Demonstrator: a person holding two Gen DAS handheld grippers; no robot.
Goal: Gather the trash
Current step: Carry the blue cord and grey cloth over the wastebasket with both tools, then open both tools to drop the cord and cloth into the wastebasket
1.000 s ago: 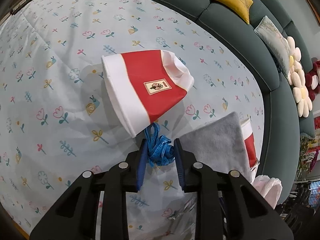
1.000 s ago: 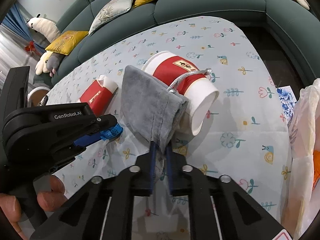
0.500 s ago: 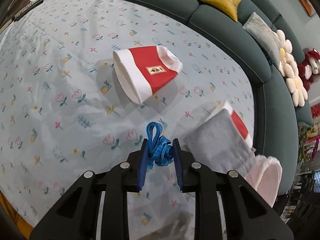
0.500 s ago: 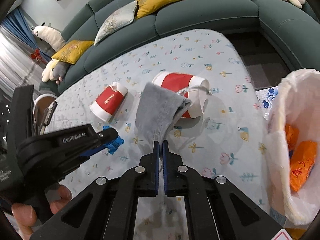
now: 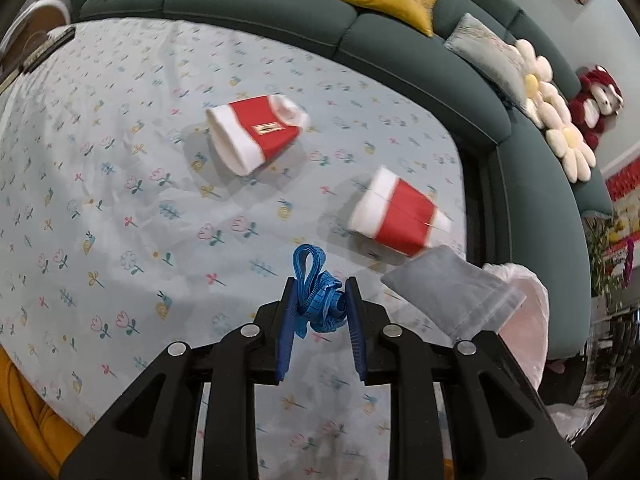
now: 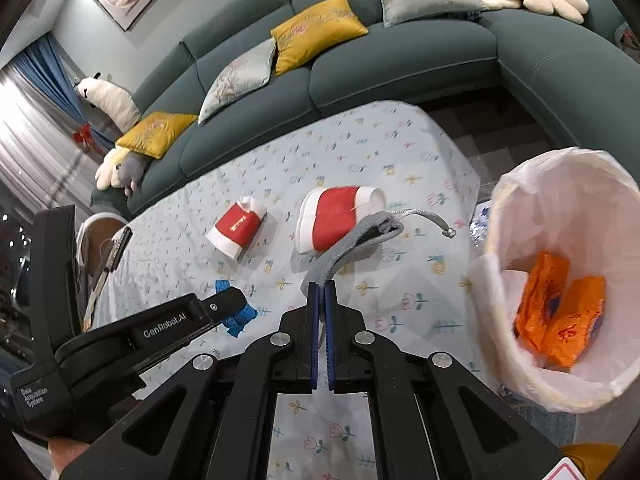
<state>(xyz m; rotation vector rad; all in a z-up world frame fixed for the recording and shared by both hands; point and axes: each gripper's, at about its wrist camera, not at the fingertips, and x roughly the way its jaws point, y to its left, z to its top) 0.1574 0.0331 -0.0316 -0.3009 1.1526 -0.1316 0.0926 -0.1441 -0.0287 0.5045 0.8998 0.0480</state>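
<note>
Both hand-held grippers point steeply down over the worktop, which is covered by a pale blue cloth printed with small flowers. The left hand-held gripper has its blue pads pressed on a crumpled bundle of blue tape measure, whose loop sticks up past the fingertips, clear of the cloth. In the right wrist view this gripper reaches in from the lower left, with part of a person's hand under its black body.

The right hand-held gripper is clamped narrow on the bottom edge of a soft grey drawstring pouch, which hangs out beyond the tips with its silver cord trailing to the right.

Two red-and-white paper cups lie on their sides on the cloth: one crushed cup farther off and one larger cup just behind the pouch. To the right of the worktop stands a white plastic-lined trash bin holding orange wrappers.
</note>
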